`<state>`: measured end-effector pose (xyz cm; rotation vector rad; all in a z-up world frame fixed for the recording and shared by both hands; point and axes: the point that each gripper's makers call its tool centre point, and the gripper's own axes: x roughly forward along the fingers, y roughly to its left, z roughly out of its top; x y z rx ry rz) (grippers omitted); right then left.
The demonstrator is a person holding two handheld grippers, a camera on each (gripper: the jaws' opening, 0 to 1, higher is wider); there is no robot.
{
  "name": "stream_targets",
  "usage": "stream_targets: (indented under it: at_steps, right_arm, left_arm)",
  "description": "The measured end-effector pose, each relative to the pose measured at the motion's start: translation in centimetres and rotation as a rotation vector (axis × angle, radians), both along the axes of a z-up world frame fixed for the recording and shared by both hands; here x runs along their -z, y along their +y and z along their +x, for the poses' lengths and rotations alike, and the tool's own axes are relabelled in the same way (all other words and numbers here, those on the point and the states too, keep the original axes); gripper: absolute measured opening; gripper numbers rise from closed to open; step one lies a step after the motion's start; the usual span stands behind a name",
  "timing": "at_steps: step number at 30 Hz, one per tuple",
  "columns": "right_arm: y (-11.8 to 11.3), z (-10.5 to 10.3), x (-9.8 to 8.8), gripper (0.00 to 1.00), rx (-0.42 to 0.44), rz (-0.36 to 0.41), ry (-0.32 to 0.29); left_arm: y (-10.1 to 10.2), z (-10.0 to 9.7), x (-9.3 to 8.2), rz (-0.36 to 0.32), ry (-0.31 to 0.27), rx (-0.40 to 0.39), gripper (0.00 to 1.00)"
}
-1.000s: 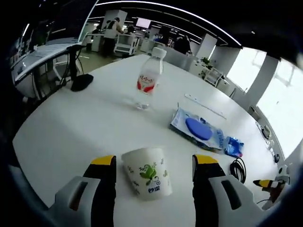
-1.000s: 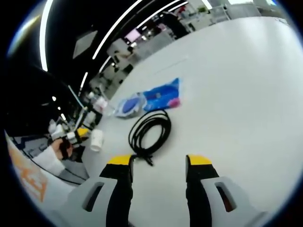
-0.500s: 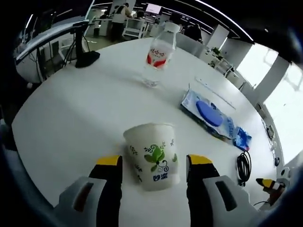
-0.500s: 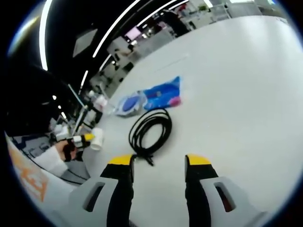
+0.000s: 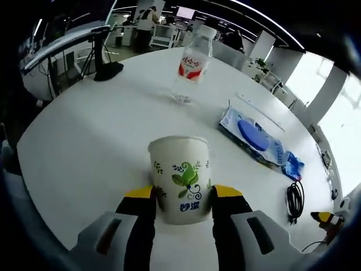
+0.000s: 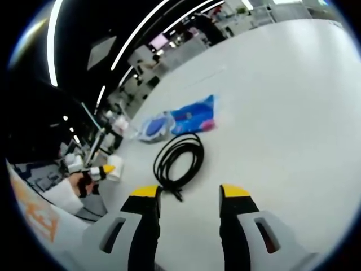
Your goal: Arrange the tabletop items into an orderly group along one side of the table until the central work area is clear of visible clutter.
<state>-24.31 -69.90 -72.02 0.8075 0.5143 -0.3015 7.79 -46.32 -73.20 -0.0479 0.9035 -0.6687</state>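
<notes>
A white paper cup [image 5: 179, 176] with a green leaf print stands upright on the white table [image 5: 84, 141], and my left gripper [image 5: 181, 193] is shut on its lower sides. Farther off stand a clear water bottle [image 5: 193, 61] with a red label, a blue packet [image 5: 255, 137] and a small blue pouch [image 5: 293, 168]. A coiled black cable [image 6: 179, 160] lies just ahead of my right gripper [image 6: 190, 192], which is open with nothing between its fingers. The right gripper view also has the blue packet [image 6: 183, 119], and far left the cup [image 6: 116, 167] in the hand-held left gripper [image 6: 97, 171].
A black stand base [image 5: 110, 70] sits at the table's far left edge. A thin white strip [image 5: 259, 113] lies beyond the blue packet. The cable [image 5: 295, 197] is near the right edge. Wide bare table [image 6: 282, 113] stretches to the right of the cable.
My left gripper's jaws have closed in from either side of the paper cup onto it. The right gripper has stayed open and nearly still by the cable.
</notes>
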Motion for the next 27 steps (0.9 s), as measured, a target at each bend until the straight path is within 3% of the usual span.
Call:
stream_targets:
  at_steps: [3,8,13,17,24,27]
  right_arm:
    - [0.0,0.2,-0.2,0.40,0.004,0.006,-0.014]
    - [0.1,0.8,-0.7,0.40,-0.006,0.004,-0.034]
    - [0.2,1.6,-1.7,0.40,-0.022,0.001,-0.062]
    - [0.2,2.2,-2.5,0.40,-0.028,0.006,-0.090]
    - [0.5,3.8,-4.4,0.41,-0.043,0.038,-0.163]
    - [0.9,4.9,-5.7,0.41,-0.047,0.074,-0.217]
  left_arm:
    - [-1.4,-0.5,-1.5,-0.081,-0.042,0.042,0.38]
    - [-4.5,-2.9,-3.6,-0.155,-0.126,0.203,0.38]
    - [-7.9,-5.7,-5.6,-0.270,-0.157,0.346,0.38]
    - [-9.8,-7.7,-6.0,-0.251,-0.193,0.472,0.38]
    - [-13.3,-11.5,-8.7,-0.381,-0.210,0.615,0.38]
    - [-14.2,-13.1,-9.2,-0.396,-0.227,0.687,0.38]
